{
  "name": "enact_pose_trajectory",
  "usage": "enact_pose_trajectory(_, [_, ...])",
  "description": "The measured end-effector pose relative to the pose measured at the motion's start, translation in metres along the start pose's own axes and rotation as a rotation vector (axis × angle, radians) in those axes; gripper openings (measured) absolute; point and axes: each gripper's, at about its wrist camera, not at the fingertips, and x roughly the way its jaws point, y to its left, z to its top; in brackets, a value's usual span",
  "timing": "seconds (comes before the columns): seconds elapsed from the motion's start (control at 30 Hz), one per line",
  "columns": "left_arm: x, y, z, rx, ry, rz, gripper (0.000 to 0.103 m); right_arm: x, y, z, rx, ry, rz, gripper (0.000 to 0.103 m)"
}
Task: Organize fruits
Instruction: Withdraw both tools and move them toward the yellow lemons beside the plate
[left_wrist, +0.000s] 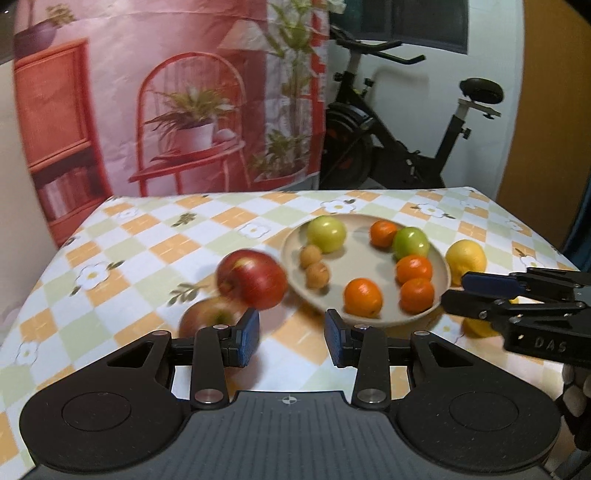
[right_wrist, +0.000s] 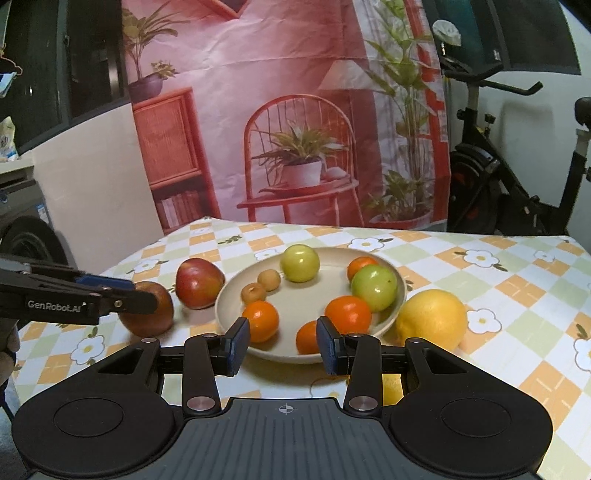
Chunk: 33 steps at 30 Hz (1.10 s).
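A beige plate (left_wrist: 369, 254) (right_wrist: 332, 258) holds two green apples (left_wrist: 327, 233) (right_wrist: 373, 287), several oranges (left_wrist: 362, 297) (right_wrist: 260, 320) and two small brown fruits (left_wrist: 317, 274) (right_wrist: 253, 293). Two red apples (left_wrist: 252, 278) (right_wrist: 198, 282) lie on the table left of the plate, the nearer one (right_wrist: 149, 310) partly behind the left gripper. A yellow lemon (left_wrist: 466, 260) (right_wrist: 431, 319) lies right of the plate; another yellow fruit (left_wrist: 478, 326) is hidden under the right gripper. My left gripper (left_wrist: 291, 338) is open and empty, near the red apples. My right gripper (right_wrist: 282, 345) is open and empty at the plate's near rim.
The table wears a checked orange, green and white cloth (left_wrist: 147, 251) (right_wrist: 498, 280). A pink printed backdrop (right_wrist: 295, 110) hangs behind it. An exercise bike (left_wrist: 406, 140) stands behind the table at the right.
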Motion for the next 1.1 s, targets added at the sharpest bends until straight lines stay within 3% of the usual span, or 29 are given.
enact_pose_trajectory(0.2, [-0.002,0.008,-0.007,-0.037,0.02,0.016,0.041,-0.005,0.002,-0.007,0.0,0.008,-0.005,0.037])
enact_pose_trajectory(0.4, [-0.001,-0.001,-0.006,-0.037,0.011,-0.014,0.041,-0.014,-0.001,-0.01,-0.008,-0.003,-0.034,0.038])
enact_pose_trajectory(0.77, [0.008,-0.02,0.004,-0.02,0.001,-0.078,0.041,-0.03,-0.019,-0.01,-0.025,-0.056,-0.133,0.06])
enact_pose_trajectory(1.1, [0.029,-0.046,0.012,-0.006,0.03,-0.169,0.041,-0.033,-0.039,-0.03,-0.012,0.016,-0.148,0.062])
